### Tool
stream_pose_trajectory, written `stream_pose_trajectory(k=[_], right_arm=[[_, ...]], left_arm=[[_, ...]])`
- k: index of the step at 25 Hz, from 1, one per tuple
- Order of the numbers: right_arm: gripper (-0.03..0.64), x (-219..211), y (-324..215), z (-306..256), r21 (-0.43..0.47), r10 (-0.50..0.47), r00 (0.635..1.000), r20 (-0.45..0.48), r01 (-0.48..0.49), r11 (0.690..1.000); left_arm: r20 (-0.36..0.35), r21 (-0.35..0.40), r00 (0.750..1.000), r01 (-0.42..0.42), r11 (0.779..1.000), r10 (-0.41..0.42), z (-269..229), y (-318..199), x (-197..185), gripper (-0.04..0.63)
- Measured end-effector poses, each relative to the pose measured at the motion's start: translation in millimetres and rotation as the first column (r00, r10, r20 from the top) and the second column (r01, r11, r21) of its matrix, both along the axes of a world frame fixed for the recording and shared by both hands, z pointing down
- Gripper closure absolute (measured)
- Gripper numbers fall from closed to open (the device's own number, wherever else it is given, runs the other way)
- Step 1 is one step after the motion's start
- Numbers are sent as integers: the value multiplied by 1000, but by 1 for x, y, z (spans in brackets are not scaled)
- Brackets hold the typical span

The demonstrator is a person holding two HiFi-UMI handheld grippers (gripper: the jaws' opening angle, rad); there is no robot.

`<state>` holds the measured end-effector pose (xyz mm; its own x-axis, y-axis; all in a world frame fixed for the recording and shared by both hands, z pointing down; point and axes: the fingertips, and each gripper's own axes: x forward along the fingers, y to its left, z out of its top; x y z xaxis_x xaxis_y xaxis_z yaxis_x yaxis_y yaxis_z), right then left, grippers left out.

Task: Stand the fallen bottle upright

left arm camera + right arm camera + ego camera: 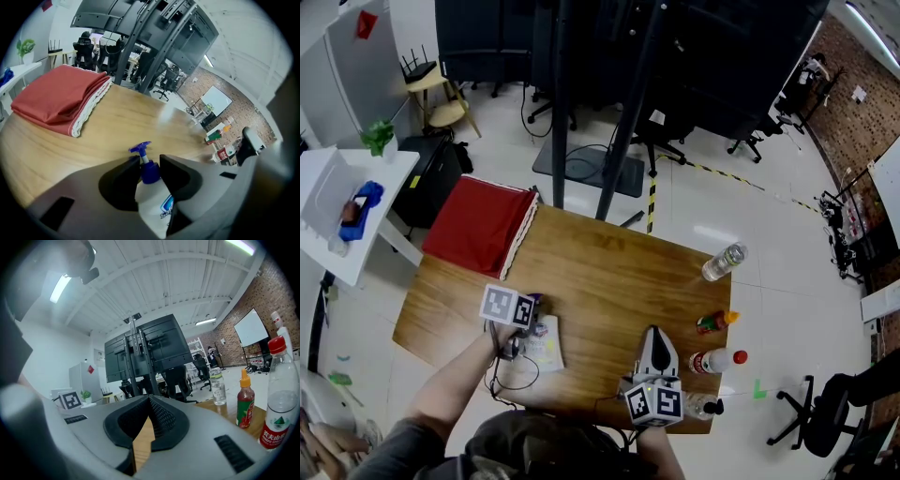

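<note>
Right now your left tongs (150,161) are clamped on the white pump bottle (152,201), with the two pads pressing on either side of its blue collar (150,172). The blue pump head (139,148) sticks out past the tips toward the far edge of the worktop (600,272), and the white body runs back under the tongs toward you. In the head view the bottle shows as a pale shape just beside your left hand (492,339), close to the near edge and left of its middle. It is tilted rather than upright. You cannot tell from any view whether its base touches the wood.

Your right tongs (149,399) are closed, the tips meet and nothing is between them. They hang level over the near edge, right of its middle.

A folded red cloth (478,225) lies on the far left corner, draped a little over the edge. Four more bottles stand along the right edge, well apart from the one you hold:
- a clear bottle (724,262) at the far right corner
- a small sauce bottle (715,322) with an orange cap
- a red-capped water bottle (717,360)
- a black-capped bottle (703,406) at the near right corner, just beside your right tongs
</note>
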<state>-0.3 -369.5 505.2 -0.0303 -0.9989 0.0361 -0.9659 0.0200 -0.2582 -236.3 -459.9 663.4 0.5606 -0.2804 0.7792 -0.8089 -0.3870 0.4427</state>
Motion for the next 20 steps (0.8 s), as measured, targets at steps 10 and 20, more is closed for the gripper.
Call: stream_pose_trajectory(k=[10,20], right_arm=[[600,-7,11,-9,12,0,1000,5,0,1000],[600,-12,20,-16,16,-8,1000,-11,8,1000]], left_arm=[[-95,146,991,-83,986,97,-66,21,16,448],[-22,424,983,-157,892,183,-130,33,20,448]])
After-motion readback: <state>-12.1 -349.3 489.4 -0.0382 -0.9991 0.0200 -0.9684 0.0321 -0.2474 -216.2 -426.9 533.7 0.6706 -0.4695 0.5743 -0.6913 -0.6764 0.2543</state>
